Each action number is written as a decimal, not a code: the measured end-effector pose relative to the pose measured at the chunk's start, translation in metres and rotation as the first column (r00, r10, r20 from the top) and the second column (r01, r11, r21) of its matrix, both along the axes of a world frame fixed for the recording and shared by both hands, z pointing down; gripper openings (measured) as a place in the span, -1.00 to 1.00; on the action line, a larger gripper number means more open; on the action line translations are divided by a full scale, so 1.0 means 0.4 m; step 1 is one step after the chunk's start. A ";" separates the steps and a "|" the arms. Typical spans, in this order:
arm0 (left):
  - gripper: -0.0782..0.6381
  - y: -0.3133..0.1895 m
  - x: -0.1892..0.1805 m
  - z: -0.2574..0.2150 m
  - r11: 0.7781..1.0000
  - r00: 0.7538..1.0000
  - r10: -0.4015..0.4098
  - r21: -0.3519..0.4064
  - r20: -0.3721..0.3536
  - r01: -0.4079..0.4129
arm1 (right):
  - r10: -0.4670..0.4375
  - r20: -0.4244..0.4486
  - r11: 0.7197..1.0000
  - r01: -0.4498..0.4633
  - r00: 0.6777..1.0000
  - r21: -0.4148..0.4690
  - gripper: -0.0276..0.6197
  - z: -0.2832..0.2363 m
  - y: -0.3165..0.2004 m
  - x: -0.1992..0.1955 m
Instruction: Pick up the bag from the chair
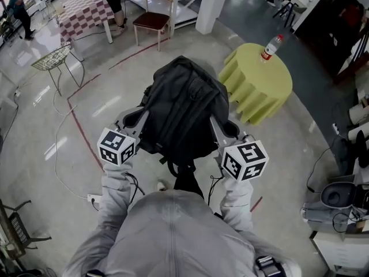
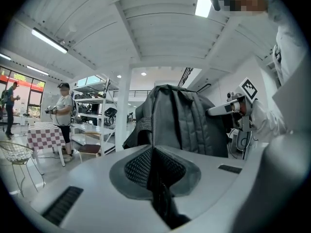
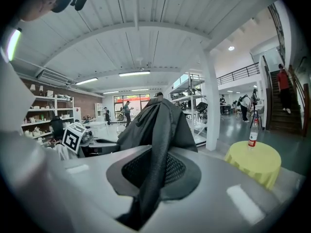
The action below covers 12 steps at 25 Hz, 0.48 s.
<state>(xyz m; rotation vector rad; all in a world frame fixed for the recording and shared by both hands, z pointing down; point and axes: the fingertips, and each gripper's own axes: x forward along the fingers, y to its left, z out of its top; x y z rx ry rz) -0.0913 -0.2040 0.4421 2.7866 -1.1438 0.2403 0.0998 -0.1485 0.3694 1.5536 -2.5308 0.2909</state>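
A black backpack (image 1: 184, 105) hangs in the air in front of me, held up between both grippers above the floor. My left gripper (image 1: 142, 119) is shut on one of its straps (image 2: 156, 178) at the bag's left side. At the bag's right side, my right gripper (image 1: 215, 126) is shut on the other strap (image 3: 158, 149). In the left gripper view the bag's padded back (image 2: 180, 123) rises just beyond the jaws. In the right gripper view the bag (image 3: 155, 123) drapes over the jaws. A chair with a red seat (image 1: 153, 21) stands far behind.
A round table with a yellow cloth (image 1: 259, 79) and a bottle (image 1: 271, 47) stands right of the bag. A wire chair (image 1: 53, 58) and a checkered table (image 1: 83, 10) are at the far left. People stand in the background. Cables and red tape lines run across the floor.
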 end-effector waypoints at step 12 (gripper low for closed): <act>-0.73 0.072 0.000 -0.036 0.999 0.999 0.030 0.036 0.012 -0.030 | 0.011 0.005 0.999 -0.011 1.000 0.051 -0.78 -0.036 0.073 -0.001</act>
